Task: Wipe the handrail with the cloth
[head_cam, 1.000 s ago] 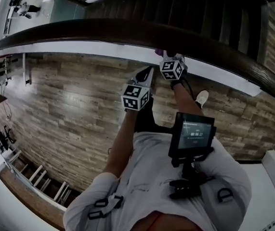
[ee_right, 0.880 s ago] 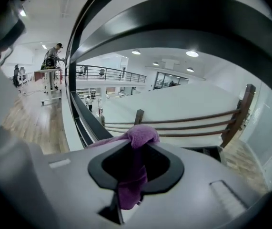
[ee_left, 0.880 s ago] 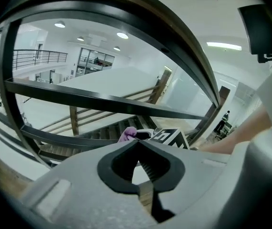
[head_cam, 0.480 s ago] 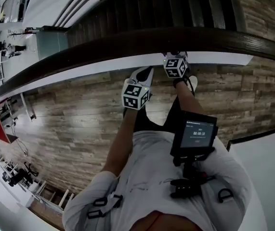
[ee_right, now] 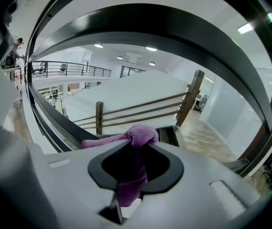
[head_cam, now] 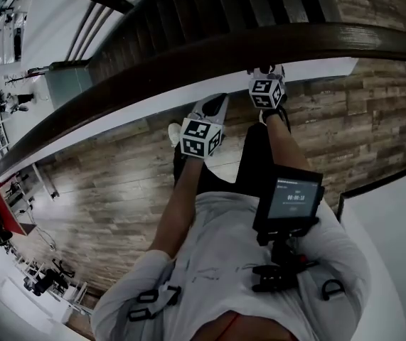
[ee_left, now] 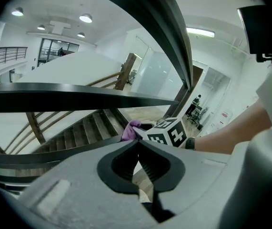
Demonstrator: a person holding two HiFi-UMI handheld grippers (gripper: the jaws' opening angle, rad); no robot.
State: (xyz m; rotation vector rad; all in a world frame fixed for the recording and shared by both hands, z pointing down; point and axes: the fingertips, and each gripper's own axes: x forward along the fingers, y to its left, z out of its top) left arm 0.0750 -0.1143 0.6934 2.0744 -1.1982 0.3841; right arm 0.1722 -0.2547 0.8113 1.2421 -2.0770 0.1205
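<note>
Floor (head_cam: 103, 190): wood planks; stairs (head_cam: 188, 13) beyond.
Handrail (head_cam: 345, 38): long axis lower-left to upper-right.
Right gripper (ee_right: 128, 171): jaws clamp cloth (ee_right: 140, 135).
Left gripper (ee_left: 138, 161): jaws closed.

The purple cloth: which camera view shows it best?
The right gripper view: the cloth sits in the middle, pinched by the right gripper. The left gripper view shows a small purple bit beside that gripper's marker cube. The head view hardly shows it.

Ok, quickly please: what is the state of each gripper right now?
Left gripper: closed, holding nothing.
Right gripper: closed on the purple cloth.
</note>
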